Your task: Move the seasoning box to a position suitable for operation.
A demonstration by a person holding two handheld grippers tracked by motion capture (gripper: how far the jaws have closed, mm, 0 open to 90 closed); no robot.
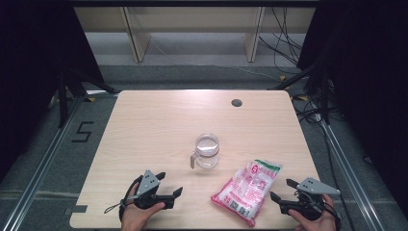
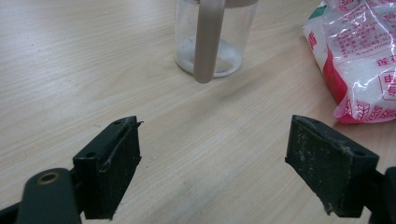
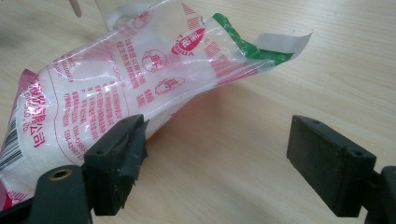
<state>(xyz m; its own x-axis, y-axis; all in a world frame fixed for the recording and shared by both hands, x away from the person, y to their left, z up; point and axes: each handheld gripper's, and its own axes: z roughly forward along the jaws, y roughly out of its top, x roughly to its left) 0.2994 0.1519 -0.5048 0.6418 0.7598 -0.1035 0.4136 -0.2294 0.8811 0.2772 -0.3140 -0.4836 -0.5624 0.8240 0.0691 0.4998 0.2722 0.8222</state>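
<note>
A jar (image 1: 207, 150) stands near the middle of the desk (image 1: 154, 125), its handle turned toward the near edge. Right of it and nearer lies a bag (image 1: 248, 186) (flat, its torn top toward the jar). The left gripper (image 1: 169, 184) sits before the jar, the right gripper (image 1: 283, 189) just right of the bag.

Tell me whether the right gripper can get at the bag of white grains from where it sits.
Probably yes. The right gripper has its jaws open, and the bag lies flat on the table just beside it with nothing between them.
</note>
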